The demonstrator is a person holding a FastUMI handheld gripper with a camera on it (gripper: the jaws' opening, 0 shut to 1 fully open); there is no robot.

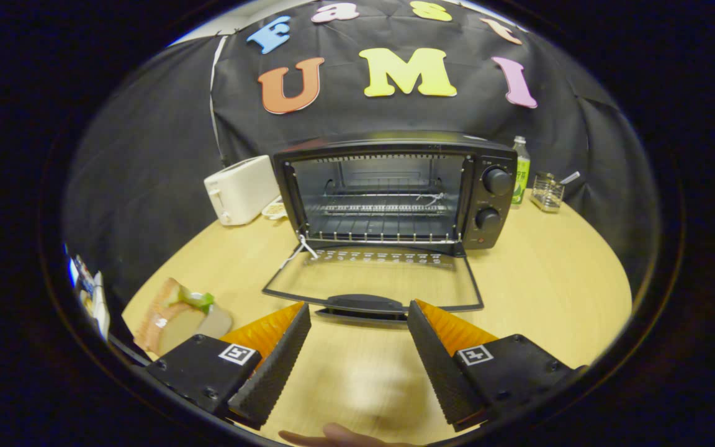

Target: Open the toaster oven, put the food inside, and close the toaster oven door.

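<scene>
**Oven open, food waiting to be fetched**

Gripper view: the toaster oven point(395, 189) is sitting toward the far edge of the table point(550, 292), its glass door point(373, 282) lying folded down flat, the handle just ahead of the fingers. The gripper point(359, 323) is hovering with its fingers spread wide, grasping nothing. The food point(177, 313), what looks like a sandwich, is lying at the table's left edge, just beyond the left finger. A white toaster point(241, 189) is standing left of the oven, a bottle point(521, 169) right of it.

The opening step looks done; the next move is probably swinging left and closing on the food without crushing it.
</scene>
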